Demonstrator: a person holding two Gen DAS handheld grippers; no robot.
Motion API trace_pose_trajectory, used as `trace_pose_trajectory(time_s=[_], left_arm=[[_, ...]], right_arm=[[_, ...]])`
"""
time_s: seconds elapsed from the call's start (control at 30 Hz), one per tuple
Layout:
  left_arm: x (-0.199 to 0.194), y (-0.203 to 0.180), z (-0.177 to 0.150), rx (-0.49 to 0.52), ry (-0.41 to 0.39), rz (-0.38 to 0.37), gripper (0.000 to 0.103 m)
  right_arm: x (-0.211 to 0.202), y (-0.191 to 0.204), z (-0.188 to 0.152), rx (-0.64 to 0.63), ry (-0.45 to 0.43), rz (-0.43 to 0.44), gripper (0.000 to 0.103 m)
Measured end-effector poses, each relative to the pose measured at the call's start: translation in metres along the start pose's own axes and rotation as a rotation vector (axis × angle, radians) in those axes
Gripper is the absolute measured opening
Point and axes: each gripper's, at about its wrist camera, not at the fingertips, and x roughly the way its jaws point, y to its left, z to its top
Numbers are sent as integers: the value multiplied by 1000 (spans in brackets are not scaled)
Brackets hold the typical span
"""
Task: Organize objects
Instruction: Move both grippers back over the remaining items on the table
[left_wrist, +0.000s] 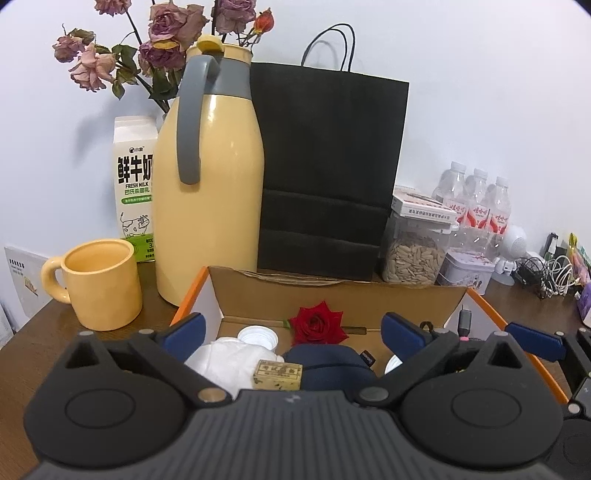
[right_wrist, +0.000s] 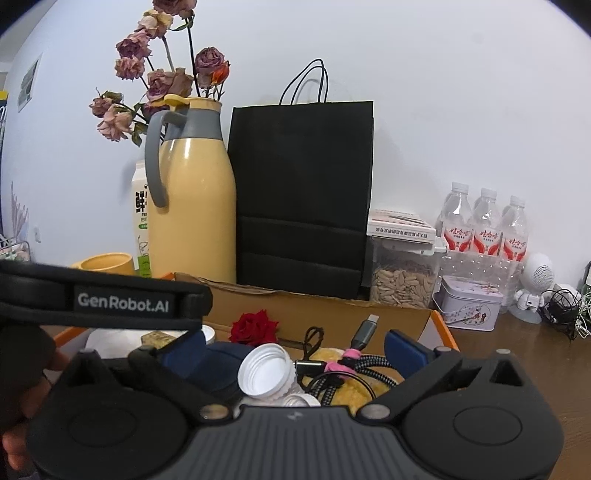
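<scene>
An open cardboard box (left_wrist: 332, 295) with orange edges sits on the brown table just in front of both grippers. It holds a red rose (left_wrist: 317, 325), a white cloth (left_wrist: 225, 360), a white cap (left_wrist: 257, 336), a small olive box (left_wrist: 277, 374) and a navy pouch (left_wrist: 328, 365). My left gripper (left_wrist: 293, 332) hangs open over the box's left half, with nothing pressed between its blue pads. My right gripper (right_wrist: 295, 349) is open over the right half, above a white cap (right_wrist: 264, 373), a braided cable (right_wrist: 364, 332) and a yellow spongy item (right_wrist: 354, 393).
Behind the box stand a yellow thermos jug (left_wrist: 208, 184), a yellow mug (left_wrist: 101, 284), a milk carton (left_wrist: 135, 184), a black paper bag (left_wrist: 325, 166), a jar of seeds (left_wrist: 413, 254), water bottles (left_wrist: 476, 206) and a tin (left_wrist: 467, 271). Tangled cables (right_wrist: 565, 306) lie far right.
</scene>
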Motion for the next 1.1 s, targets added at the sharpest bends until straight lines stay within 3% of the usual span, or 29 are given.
trace_pose_trajectory(time_s=[0.57,1.1], left_arm=[[-19,1,0,-6,-41,-2,103],[-71,15,-20,-14,-90,-10,103]], right_arm=[[-15,-2,-3,-20,-23,-20,103],[-72,-4,-26,-40,-62,-60,103]])
